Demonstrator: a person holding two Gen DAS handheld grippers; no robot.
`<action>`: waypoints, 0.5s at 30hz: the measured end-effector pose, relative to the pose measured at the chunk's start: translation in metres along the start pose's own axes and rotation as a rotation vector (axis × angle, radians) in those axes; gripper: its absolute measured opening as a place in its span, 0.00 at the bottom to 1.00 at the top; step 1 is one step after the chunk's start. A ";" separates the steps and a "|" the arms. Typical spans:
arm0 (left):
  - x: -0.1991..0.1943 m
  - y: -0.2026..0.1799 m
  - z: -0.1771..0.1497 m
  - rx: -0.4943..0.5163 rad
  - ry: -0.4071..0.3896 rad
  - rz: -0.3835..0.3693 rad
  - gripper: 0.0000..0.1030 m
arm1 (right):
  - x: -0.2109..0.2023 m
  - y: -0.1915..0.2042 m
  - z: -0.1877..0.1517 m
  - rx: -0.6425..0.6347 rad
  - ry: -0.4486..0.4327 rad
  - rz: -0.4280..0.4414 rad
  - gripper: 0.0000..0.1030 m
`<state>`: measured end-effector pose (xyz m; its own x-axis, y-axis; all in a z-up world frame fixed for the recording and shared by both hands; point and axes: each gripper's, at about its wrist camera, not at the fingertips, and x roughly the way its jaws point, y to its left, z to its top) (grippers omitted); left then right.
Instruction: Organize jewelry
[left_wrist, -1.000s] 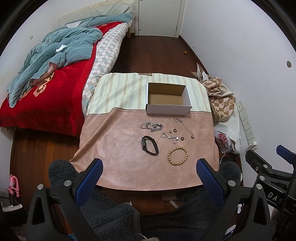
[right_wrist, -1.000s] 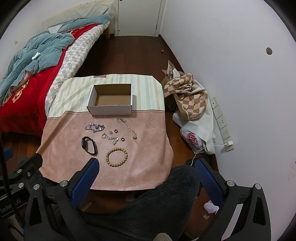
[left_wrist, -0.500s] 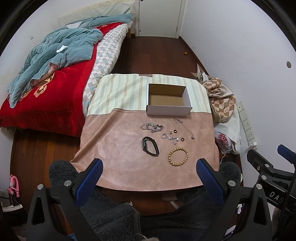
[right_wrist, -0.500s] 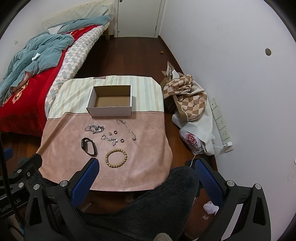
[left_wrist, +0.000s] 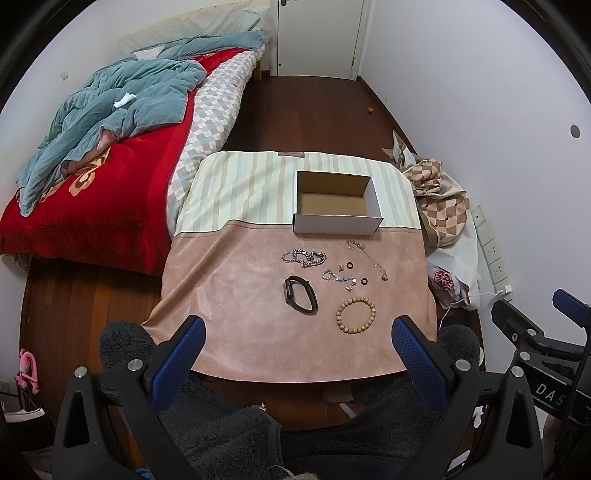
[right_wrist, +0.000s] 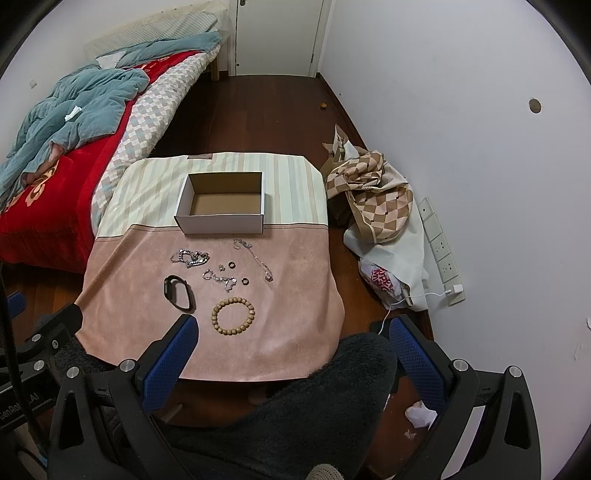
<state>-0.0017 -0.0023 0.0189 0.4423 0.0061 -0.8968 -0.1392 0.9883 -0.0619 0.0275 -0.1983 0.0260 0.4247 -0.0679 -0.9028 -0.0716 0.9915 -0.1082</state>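
Noted: both tools held back over the lap, short of the near edge of the surface (left_wrist: 258, 347), touching nothing. Left tool (left_wrist: 297, 345) released, blue fingers spread wide, nothing between them. Right tool (right_wrist: 291, 345) likewise released and empty. Judged a starting posture, with the whole layout in view of both cameras and no piece yet picked.

Observed on the pink part of the cloth, all loose and apart from the box:
- One wooden bead bracelet (left_wrist: 355, 311), nearest the tools, lying flat as a closed ring.
- One black band (left_wrist: 300, 294), just left of the beads.
- One heavy silver chain (left_wrist: 304, 257), bunched, farther back.
- One thin silver chain (left_wrist: 367, 256), stretched diagonally at the right.
- One small silver charm piece (left_wrist: 338, 277) between the band and the thin chain.
- Two dark rings (left_wrist: 349, 265), (left_wrist: 364, 281); one further tiny item beside the first, too small to identify.

One white cardboard box (left_wrist: 338, 223) set at the back on the striped part of the cloth, open-topped and empty; judged the intended container, placed behind the pieces for a straight forward carry. Nothing stored yet; entire task outstanding.

Off the surface: bed (left_wrist: 110, 177) at left, bundle of checked fabric (left_wrist: 437, 199) on the floor at right.
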 end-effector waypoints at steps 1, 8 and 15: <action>0.000 0.000 0.000 -0.001 0.000 -0.001 1.00 | -0.001 0.000 0.000 -0.001 -0.003 0.000 1.00; 0.002 0.001 0.001 -0.002 -0.013 0.010 1.00 | -0.004 -0.001 0.001 0.007 -0.024 0.003 1.00; 0.052 0.016 0.020 -0.020 -0.055 0.143 1.00 | 0.036 -0.007 0.016 0.052 -0.038 -0.009 1.00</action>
<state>0.0369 0.0169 -0.0195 0.4649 0.1558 -0.8716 -0.2217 0.9735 0.0557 0.0575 -0.2064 0.0007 0.4592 -0.0739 -0.8852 -0.0210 0.9953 -0.0940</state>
